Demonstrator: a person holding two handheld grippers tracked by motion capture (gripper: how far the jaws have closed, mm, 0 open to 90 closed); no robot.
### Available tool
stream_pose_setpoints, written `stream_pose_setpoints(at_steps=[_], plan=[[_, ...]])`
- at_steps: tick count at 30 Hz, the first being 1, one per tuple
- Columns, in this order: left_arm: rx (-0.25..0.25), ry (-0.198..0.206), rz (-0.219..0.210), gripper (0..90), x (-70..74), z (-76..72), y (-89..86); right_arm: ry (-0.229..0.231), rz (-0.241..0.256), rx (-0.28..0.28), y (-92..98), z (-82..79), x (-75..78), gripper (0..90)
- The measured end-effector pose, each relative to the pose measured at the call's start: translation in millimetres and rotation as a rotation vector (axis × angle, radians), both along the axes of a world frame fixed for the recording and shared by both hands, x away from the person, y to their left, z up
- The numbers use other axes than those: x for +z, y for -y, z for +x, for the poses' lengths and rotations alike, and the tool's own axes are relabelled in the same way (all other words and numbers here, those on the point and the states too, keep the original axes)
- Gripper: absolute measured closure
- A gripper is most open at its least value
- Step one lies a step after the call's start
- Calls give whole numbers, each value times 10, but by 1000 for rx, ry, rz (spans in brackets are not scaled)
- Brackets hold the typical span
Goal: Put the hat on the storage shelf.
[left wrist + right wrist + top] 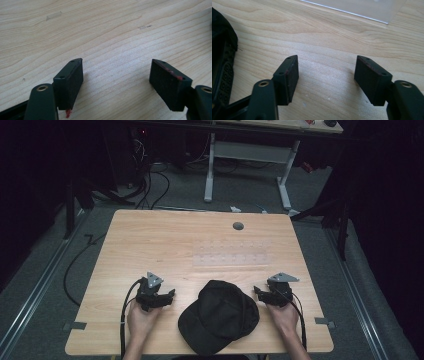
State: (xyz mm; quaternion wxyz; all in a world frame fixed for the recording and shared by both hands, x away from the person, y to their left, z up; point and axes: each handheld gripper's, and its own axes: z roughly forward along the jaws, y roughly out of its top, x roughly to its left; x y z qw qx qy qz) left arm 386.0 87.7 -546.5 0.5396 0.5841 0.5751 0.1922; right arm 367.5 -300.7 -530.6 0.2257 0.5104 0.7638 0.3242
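A black baseball cap (219, 316) lies on the wooden table (150, 240) near the front edge, between my two hands. My left gripper (167, 295) rests on the table just left of the cap, apart from it. In the left gripper view it (116, 71) stands open over bare wood. My right gripper (258, 292) sits just right of the cap. It (327, 67) is open too, with bare wood between its jaws, and the cap's edge (222, 62) shows at the far left of the right gripper view.
A clear plastic sheet (232, 253) lies flat beyond the cap; its corner (362, 8) shows ahead of the right gripper. A grey cable hole (238, 226) sits near the table's far edge. Another desk's legs (285, 185) and cables (150, 180) stand on the floor behind.
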Motion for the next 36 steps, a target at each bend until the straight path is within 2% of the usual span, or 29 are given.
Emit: stream_pose_setpoints(at_steps=[2,4,8,10,23,27,36], plan=[[1,2,0,275,-1,1,1,-12,11,-14,18,-4,18,445],[0,0,0,275,0,0,0,-19,23,-13,36,-3,27,451],[0,1,1,275,-1,0,1,6,49,-25,95,-39,87,460],[1,1,0,275,-1,1,1,34,76,-25,125,-81,151,465],[3,0,-2,275,0,3,-3,59,168,22,128,-202,294,444],[3,1,0,275,-1,2,-2,55,164,39,117,-231,328,451],[4,2,1,274,-2,2,1,103,166,100,24,-371,521,492]])
